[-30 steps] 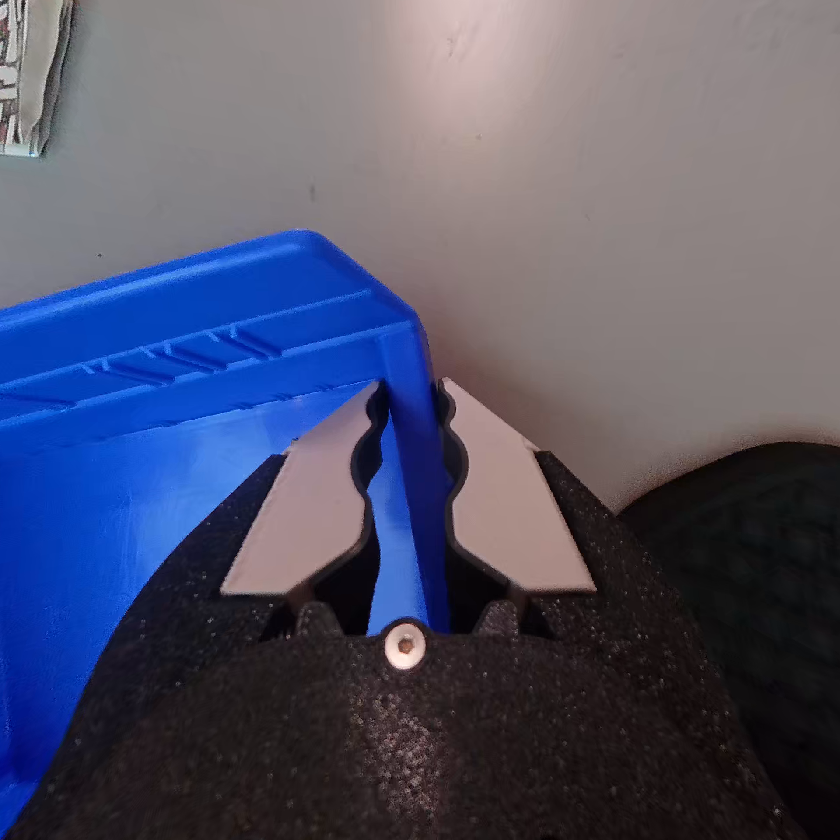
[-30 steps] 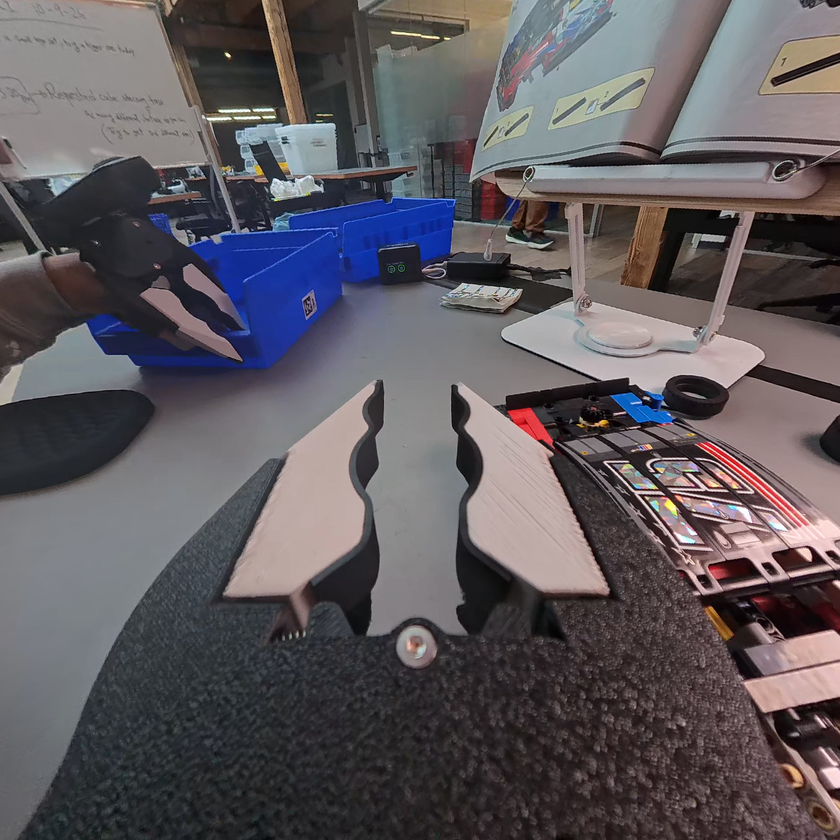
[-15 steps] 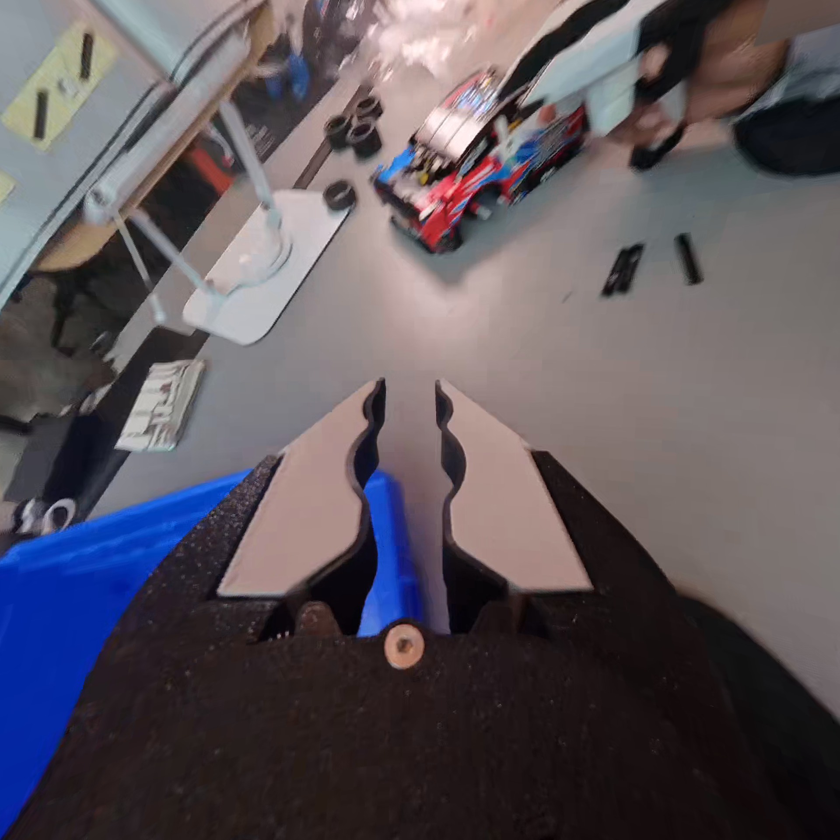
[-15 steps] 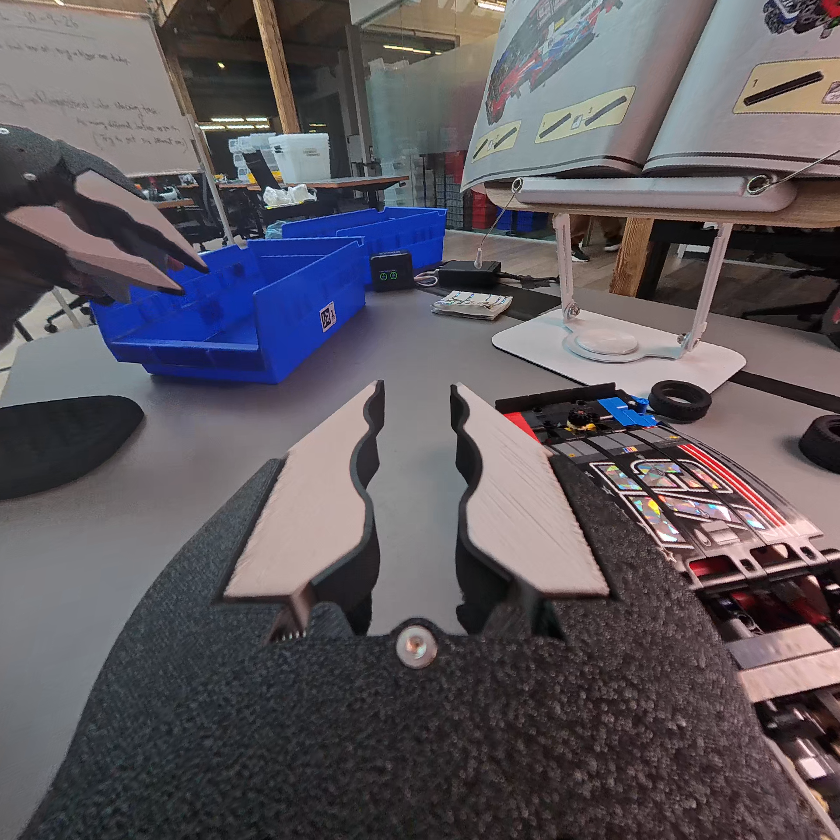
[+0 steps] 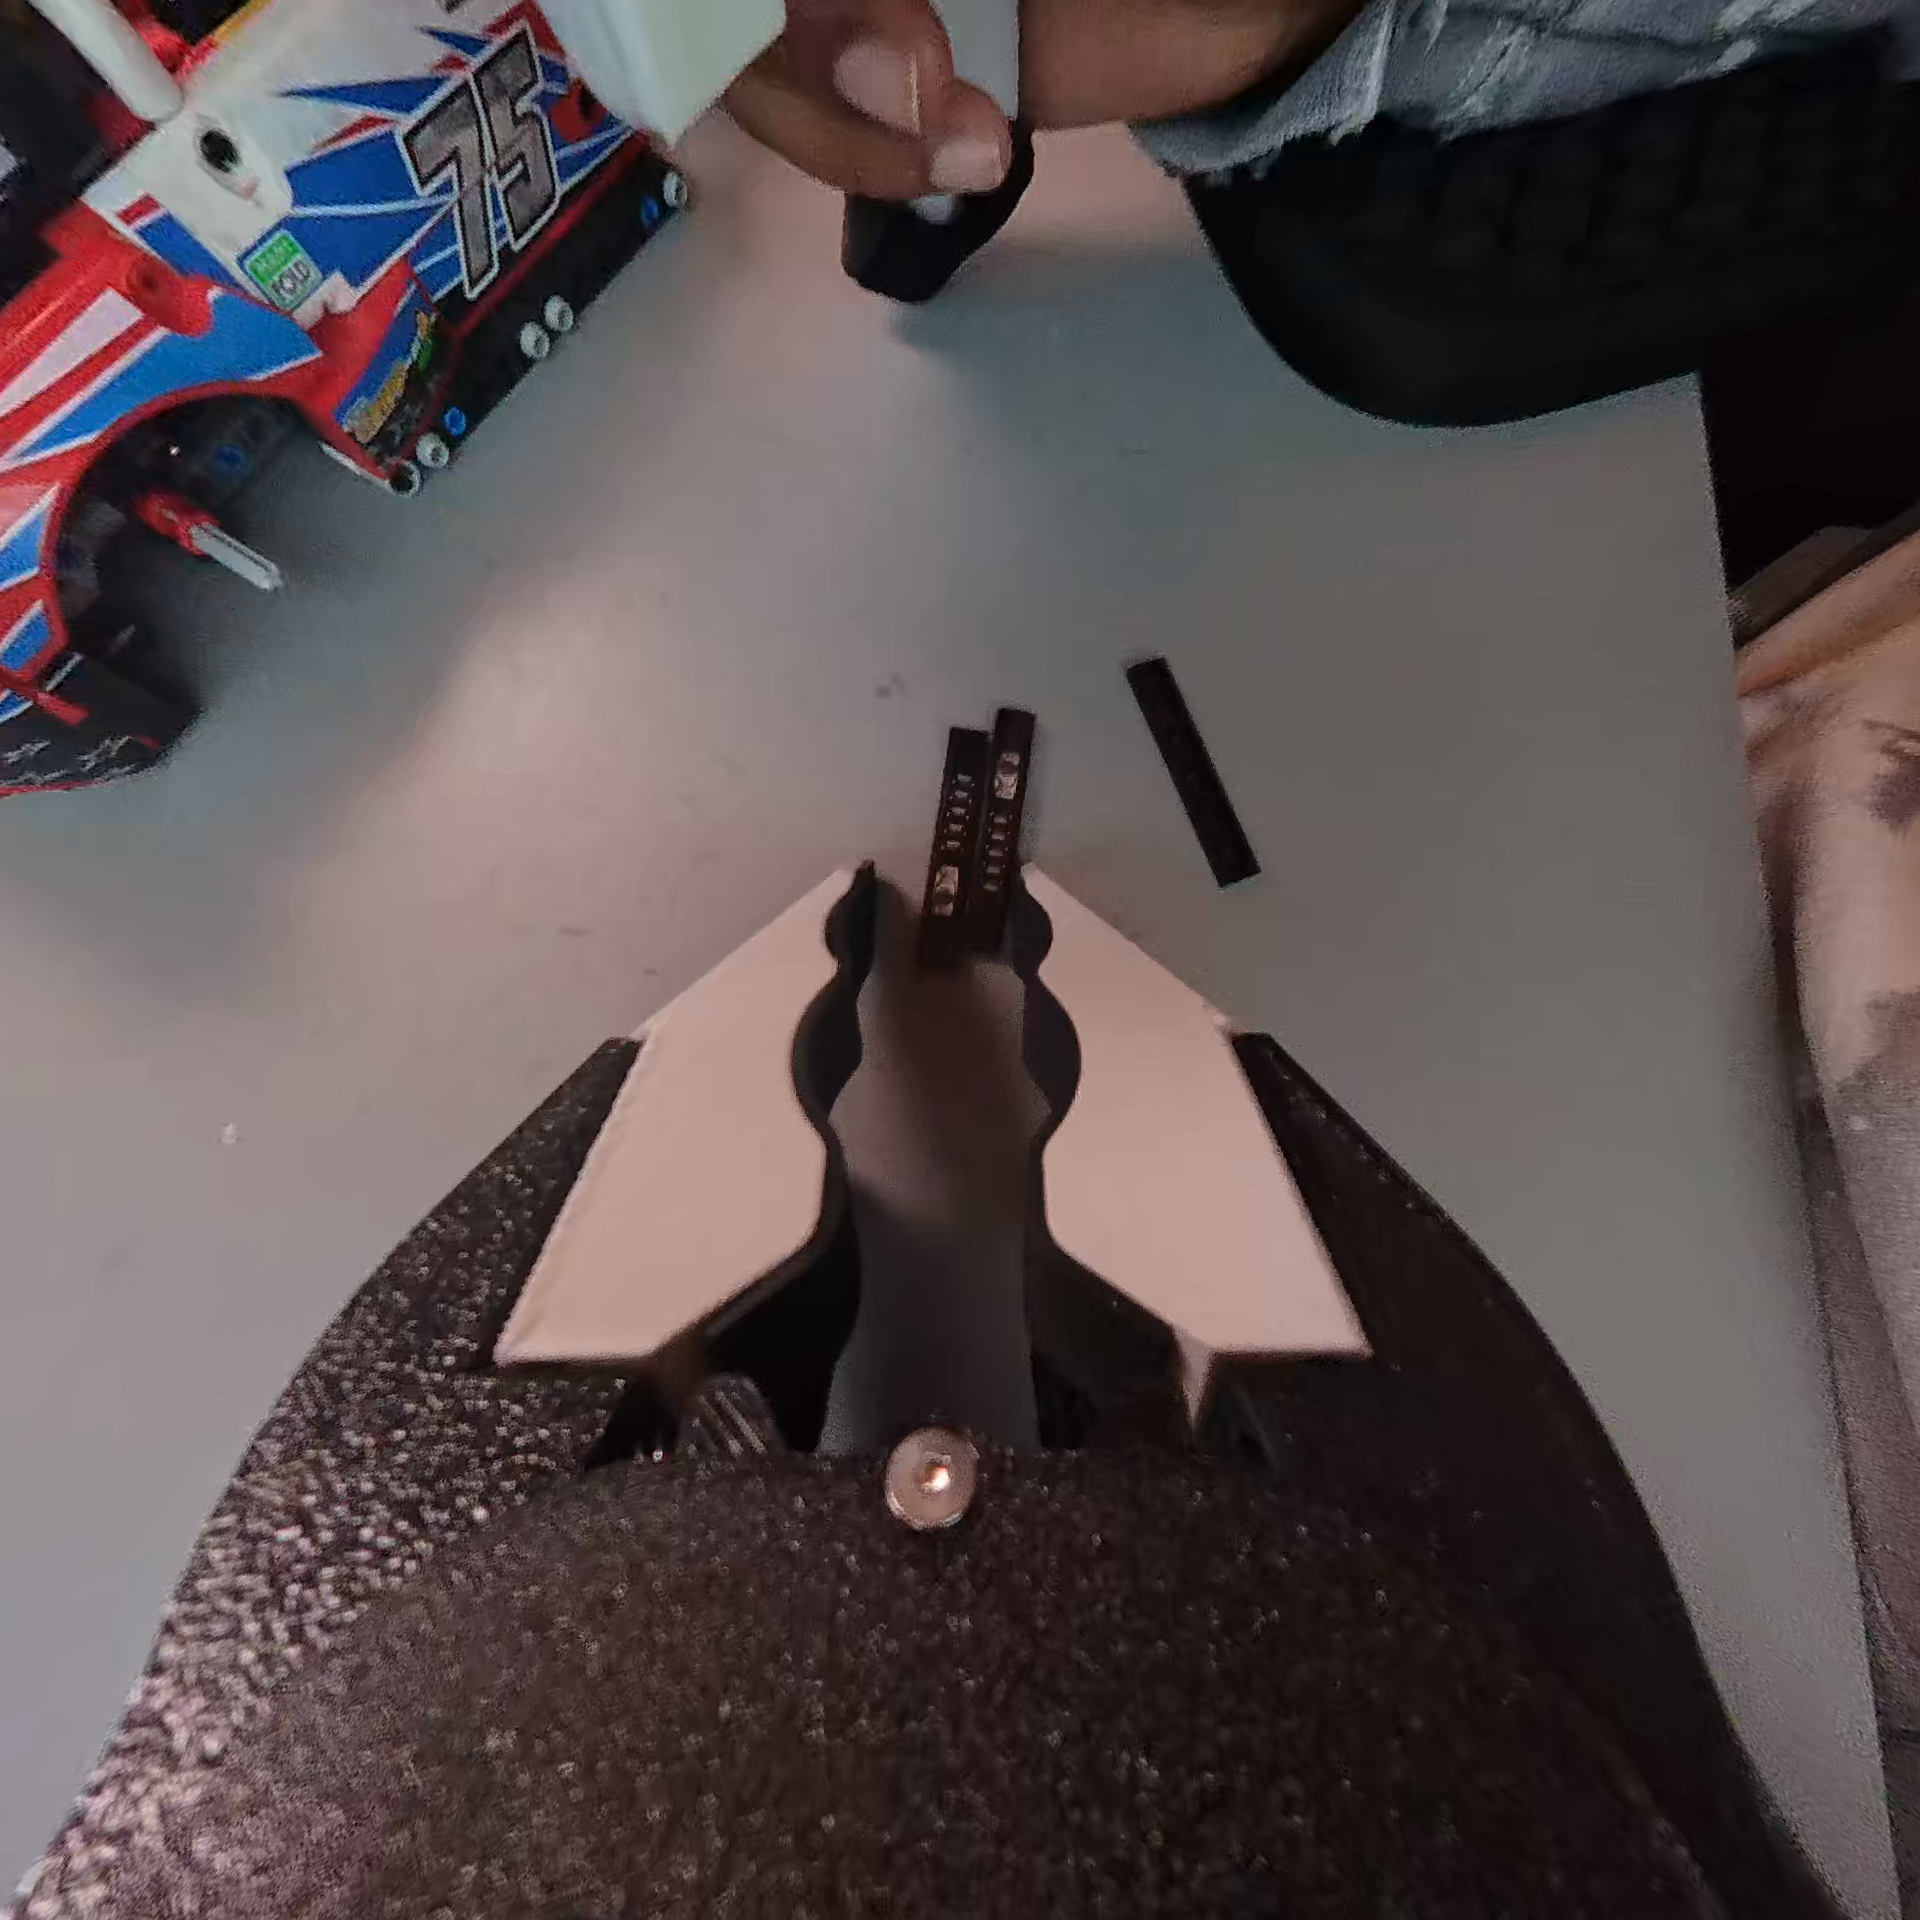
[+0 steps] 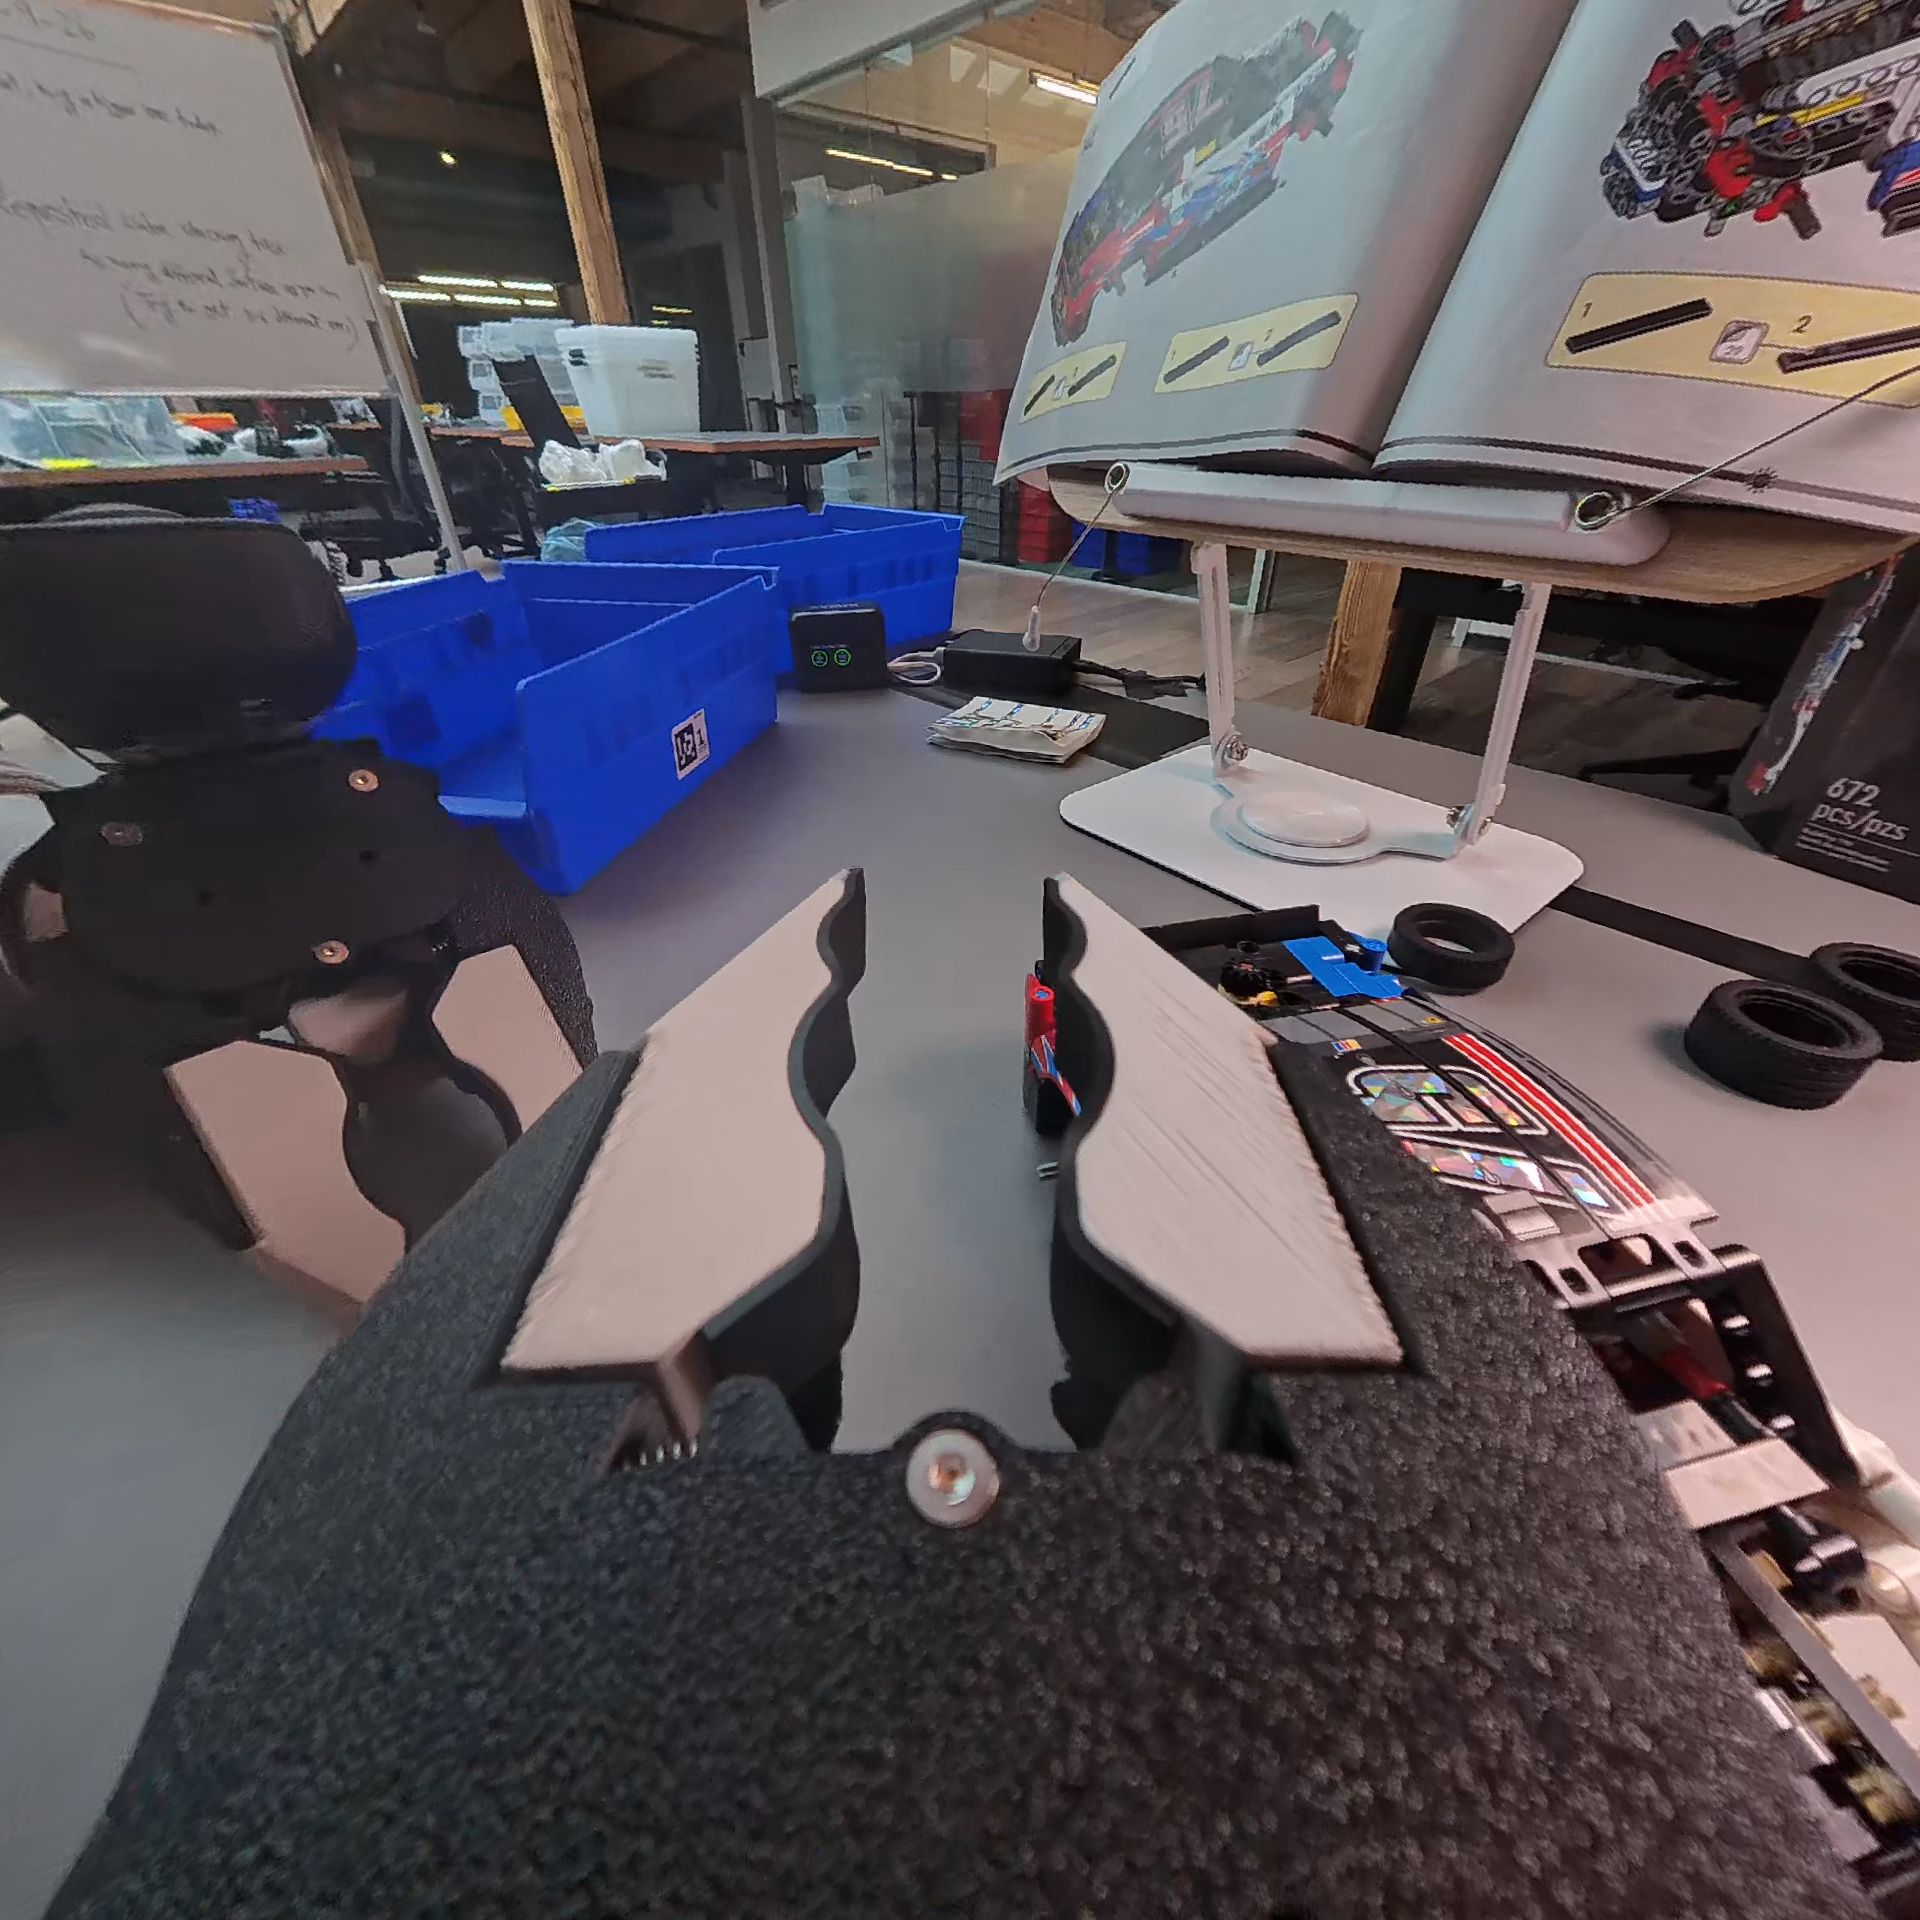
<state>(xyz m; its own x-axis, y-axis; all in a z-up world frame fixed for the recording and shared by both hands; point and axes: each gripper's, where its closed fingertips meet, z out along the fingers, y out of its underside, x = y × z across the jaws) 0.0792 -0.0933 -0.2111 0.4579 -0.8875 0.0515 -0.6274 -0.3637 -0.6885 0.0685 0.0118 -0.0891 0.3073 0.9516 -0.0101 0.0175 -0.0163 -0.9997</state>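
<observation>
The left gripper (image 5: 943, 883) points down at the grey desk (image 5: 644, 644), its fingers parted by a moderate gap and holding nothing. Between the fingertips lie the near ends of two black perforated beams (image 5: 977, 831), side by side and touching each other; whether the fingers touch them cannot be told. Just to the right, apart from the pair, lies a single flat black strip (image 5: 1191, 771). Farther off at the left stands a red, white and blue toy race car built of bricks (image 5: 239, 343), and at the top edge a hand (image 5: 883, 94) holds a black part against the desk.

The right gripper (image 6: 954, 904) hovers low over the same desk, fingers likewise parted and empty. The black roof of the brick car (image 6: 1455, 1101) lies just to its right, passing under the right finger. To the left the other gripper (image 6: 343, 1091) shows, tilted downward. Beyond the car lie three black rubber tyres (image 6: 1782, 1039) and a white book stand (image 6: 1320, 842) bearing an open instruction booklet (image 6: 1455, 229). Farther left sit blue plastic bins (image 6: 623, 686), a small black device with green lights (image 6: 836, 646), and a folded paper sheet (image 6: 1013, 727). A whiteboard (image 6: 166, 208) stands behind.
</observation>
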